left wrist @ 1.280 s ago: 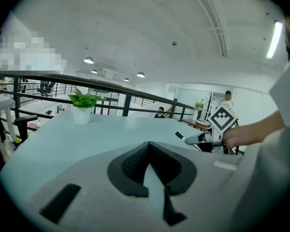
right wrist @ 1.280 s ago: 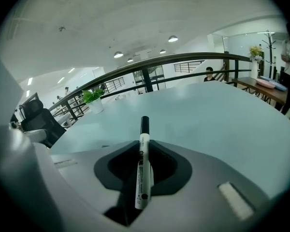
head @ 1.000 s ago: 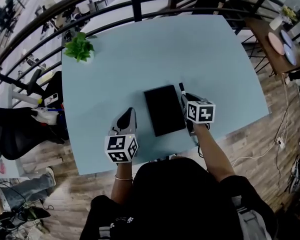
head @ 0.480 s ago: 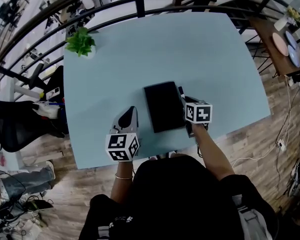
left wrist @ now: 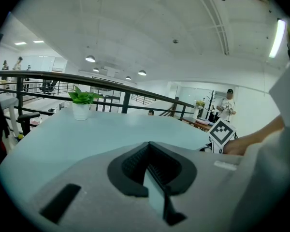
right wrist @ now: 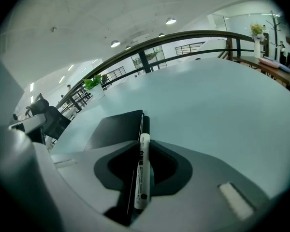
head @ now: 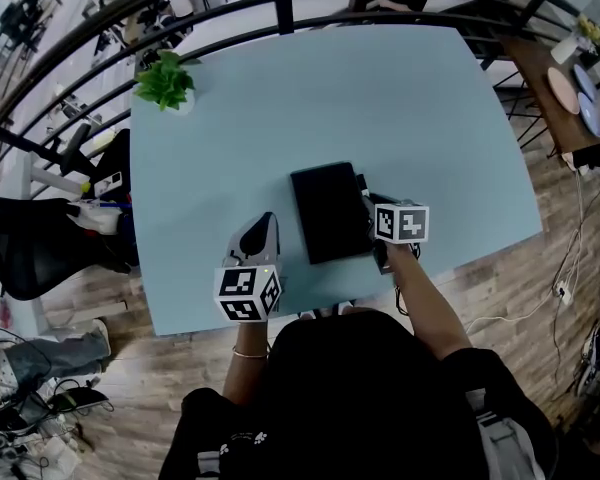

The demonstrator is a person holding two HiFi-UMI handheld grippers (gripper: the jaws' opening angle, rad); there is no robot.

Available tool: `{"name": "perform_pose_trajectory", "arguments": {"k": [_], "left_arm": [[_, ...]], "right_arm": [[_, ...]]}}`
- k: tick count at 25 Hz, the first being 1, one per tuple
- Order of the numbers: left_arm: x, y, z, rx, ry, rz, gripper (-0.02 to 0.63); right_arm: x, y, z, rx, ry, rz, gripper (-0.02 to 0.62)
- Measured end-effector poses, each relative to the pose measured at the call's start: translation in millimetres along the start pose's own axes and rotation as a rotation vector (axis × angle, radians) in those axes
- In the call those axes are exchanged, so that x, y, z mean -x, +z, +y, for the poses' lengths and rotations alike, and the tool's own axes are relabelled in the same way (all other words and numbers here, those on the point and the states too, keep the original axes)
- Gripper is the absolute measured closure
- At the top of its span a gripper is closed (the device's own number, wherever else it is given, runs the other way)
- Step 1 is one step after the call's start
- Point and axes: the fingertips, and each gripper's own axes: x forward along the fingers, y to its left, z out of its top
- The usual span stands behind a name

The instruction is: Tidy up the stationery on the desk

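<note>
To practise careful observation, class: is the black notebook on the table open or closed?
Closed. The notebook lies flat, showing only its black cover; no pages are visible.

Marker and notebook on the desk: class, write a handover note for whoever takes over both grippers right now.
Left gripper: shut, empty, left of the black notebook.
Right gripper: shut on the white marker, which lies along the notebook's right edge.
Done: marker gripped; notebook lies closed on the desk.
Left: set the marker down tidily, probably beside the notebook; no pen holder in view.
</note>
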Motion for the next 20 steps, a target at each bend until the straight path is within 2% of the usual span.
{"name": "perform_pose_trajectory", "arguments": {"k": [6, 20], "left_arm": [[2.1, 1.2, 3.7, 0.008, 0.008, -0.004, 0.611], [3.7, -1.7, 8.5, 0.016, 0.026, -0.003, 0.611]], "right_arm": [[0.6, -0.1, 0.2, -0.026, 0.013, -0.008, 0.520], [-0.2, 0.5, 0.0, -0.016, 0.043, -0.011, 0.506]]}}
